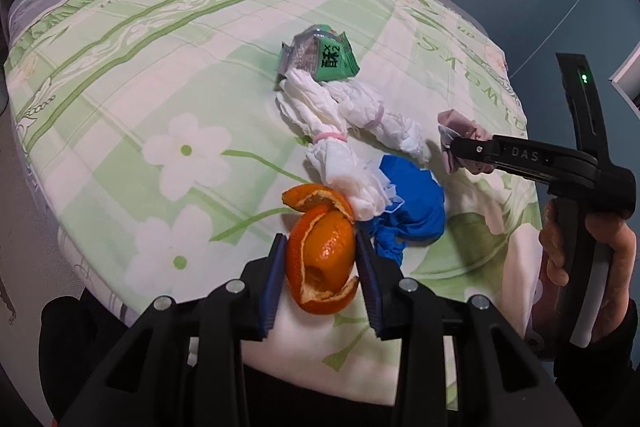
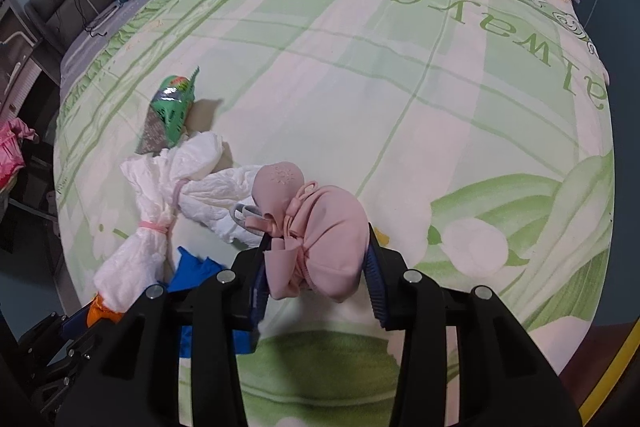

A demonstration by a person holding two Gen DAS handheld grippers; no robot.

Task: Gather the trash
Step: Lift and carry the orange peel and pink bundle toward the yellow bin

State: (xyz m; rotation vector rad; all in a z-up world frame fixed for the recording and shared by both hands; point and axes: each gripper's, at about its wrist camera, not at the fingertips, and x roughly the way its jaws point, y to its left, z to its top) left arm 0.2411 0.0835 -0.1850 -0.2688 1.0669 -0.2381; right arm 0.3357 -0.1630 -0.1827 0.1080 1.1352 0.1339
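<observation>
Our left claw [image 1: 320, 259] is clamped on the orange peel [image 1: 322, 259] near the bed's [image 1: 120, 67] near edge, and our right claw [image 2: 316, 263] is clamped on a pink bundle [image 2: 320, 239]. The curled peel could crack and slip out. The bundle's loose folds might snag the tied tissue [image 2: 168, 187] lying just beside it.

Both views ride a gripper each and look steeply down along its fingers, close over the bed sheet [image 1: 120, 75]. The left wrist view has its fingers at 6 o'clock and catches the right gripper [image 1: 450, 151] at 3 o'clock. Both share the white tissue bundles [image 2: 160, 195], green wrapper [image 1: 320, 59] and blue bag [image 1: 408, 203], lying at 9 o'clock in the right wrist view
</observation>
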